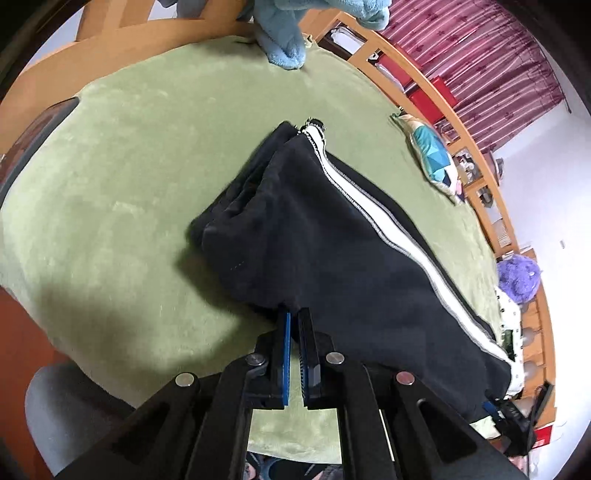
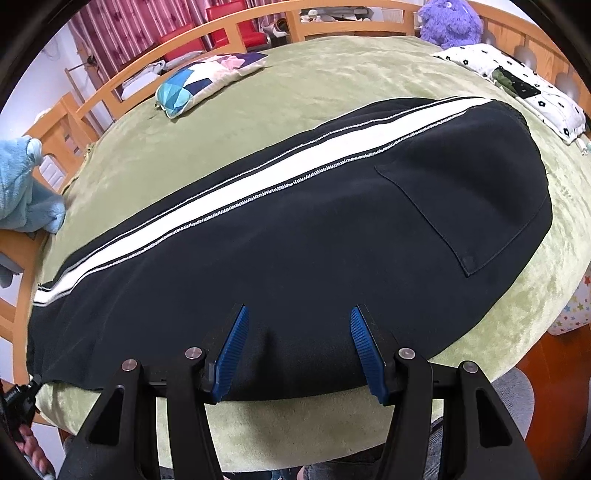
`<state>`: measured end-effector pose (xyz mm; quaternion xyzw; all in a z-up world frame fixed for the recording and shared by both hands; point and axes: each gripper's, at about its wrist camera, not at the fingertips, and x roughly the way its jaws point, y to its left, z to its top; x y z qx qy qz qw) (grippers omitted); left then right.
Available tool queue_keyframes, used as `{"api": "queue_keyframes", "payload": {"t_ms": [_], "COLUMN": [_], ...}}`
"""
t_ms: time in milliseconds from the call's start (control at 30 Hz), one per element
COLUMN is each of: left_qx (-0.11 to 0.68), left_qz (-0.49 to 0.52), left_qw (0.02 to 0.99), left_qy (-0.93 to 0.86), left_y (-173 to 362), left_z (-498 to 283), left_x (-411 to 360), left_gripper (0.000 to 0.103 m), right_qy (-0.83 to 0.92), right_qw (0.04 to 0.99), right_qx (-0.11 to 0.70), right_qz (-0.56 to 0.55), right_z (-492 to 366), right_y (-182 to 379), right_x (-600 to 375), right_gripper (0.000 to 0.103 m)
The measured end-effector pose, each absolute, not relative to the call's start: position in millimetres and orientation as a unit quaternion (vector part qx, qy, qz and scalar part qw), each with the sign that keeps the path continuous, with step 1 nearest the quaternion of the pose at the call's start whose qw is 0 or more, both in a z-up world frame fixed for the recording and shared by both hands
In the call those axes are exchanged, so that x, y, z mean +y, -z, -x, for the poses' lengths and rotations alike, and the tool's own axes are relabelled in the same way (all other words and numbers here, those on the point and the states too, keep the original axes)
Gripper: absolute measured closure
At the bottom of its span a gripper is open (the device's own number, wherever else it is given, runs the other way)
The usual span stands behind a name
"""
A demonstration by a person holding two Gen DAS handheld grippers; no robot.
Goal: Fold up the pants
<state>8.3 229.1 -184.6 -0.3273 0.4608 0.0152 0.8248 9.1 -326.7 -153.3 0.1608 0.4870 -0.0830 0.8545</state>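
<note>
Black pants (image 1: 325,243) with a white side stripe lie on a green blanket (image 1: 129,177), one leg over the other. My left gripper (image 1: 294,314) is shut on the near edge of the pants close to the leg ends. In the right wrist view the pants (image 2: 314,236) show a back pocket at the right. My right gripper (image 2: 299,317) is open, its blue pads (image 2: 236,343) resting over the near edge of the pants near the seat, holding nothing. The right gripper also shows in the left wrist view (image 1: 506,417) at the lower right.
A patchwork cushion (image 2: 199,83), a white flowered cushion (image 2: 517,85) and a purple plush toy (image 2: 448,22) lie at the far side. A light blue plush (image 1: 284,40) sits at the blanket's end. A wooden rail (image 2: 258,22) runs around the bed.
</note>
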Motion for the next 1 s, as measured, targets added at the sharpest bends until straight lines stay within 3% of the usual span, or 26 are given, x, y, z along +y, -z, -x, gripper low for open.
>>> {"api": "queue_keyframes", "payload": {"t_ms": [200,267,333,433,500,700,1000], "left_qx": [0.500,0.495,0.483,0.458,0.449,0.435,0.421], "left_qz": [0.272,0.249,0.235,0.211,0.189,0.173,0.139], "left_qw": [0.822,0.832,0.843,0.864,0.873,0.884,0.896], "left_qy": [-0.021,-0.012,-0.010,-0.009,-0.015,-0.017,0.013], "left_y": [180,171,159,141,132,123,110], "left_z": [-17,-15,-15,-21,-30,-57,-99], "left_x": [203,191,180,163,149,118,64], "left_gripper": [0.093,0.078,0.054,0.040,0.035,0.035,0.037], "right_qy": [0.083,0.090,0.100,0.126,0.150,0.196,0.172], "right_qw": [0.856,0.857,0.858,0.863,0.867,0.867,0.829], "right_qx": [0.484,0.479,0.472,0.457,0.443,0.406,0.332], "right_qz": [-0.163,-0.168,-0.174,-0.176,-0.174,-0.213,-0.417], "right_z": [1,6,12,19,25,23,-14], "right_y": [153,152,151,148,148,155,190], "right_x": [-341,-353,-370,-403,-433,-527,-650], "right_gripper": [0.046,0.046,0.046,0.046,0.036,0.031,0.029]}}
